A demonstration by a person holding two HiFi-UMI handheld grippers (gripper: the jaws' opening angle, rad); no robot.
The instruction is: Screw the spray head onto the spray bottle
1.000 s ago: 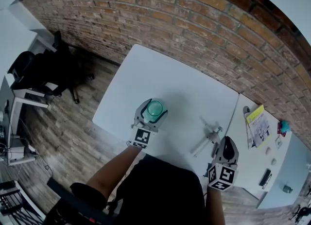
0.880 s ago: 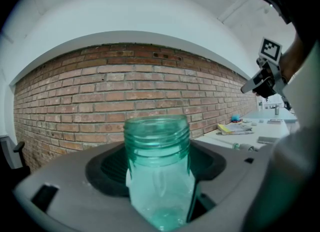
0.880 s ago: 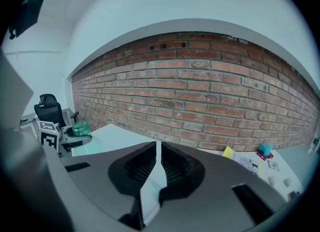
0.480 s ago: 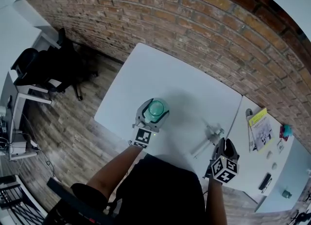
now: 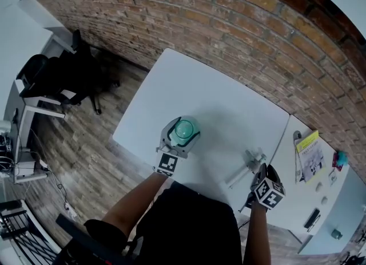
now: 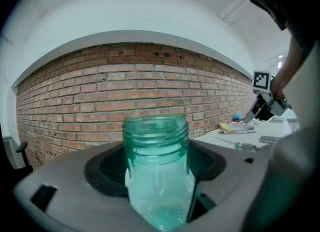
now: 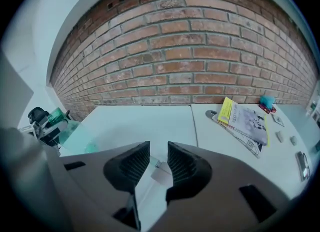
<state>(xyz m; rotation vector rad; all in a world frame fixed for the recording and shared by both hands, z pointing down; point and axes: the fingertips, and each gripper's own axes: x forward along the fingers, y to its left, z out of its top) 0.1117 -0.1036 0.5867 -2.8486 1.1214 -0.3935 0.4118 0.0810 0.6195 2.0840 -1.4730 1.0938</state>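
Right gripper [image 5: 261, 173] has dropped tableward since the earlier frame, jaws just opening to a narrow gap, spray head [image 7: 159, 168] just beyond their tips, ungripped; left gripper [image 5: 182, 136] clamps the upright spray bottle [image 6: 157, 166].

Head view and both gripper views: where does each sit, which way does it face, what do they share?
Head view: on the person's head, steeply down at the table; both forearms, left gripper and right gripper show.
Left gripper view: on the left gripper, level along jaws clamped on the bottle, toward the brick wall; right arm at right.
Right gripper view: on the right gripper, tilted down; jaws, just opening, stand apart, spray head beyond the gap, ungripped.
Shared: each gripper view shows the other gripper; all show the bottle.
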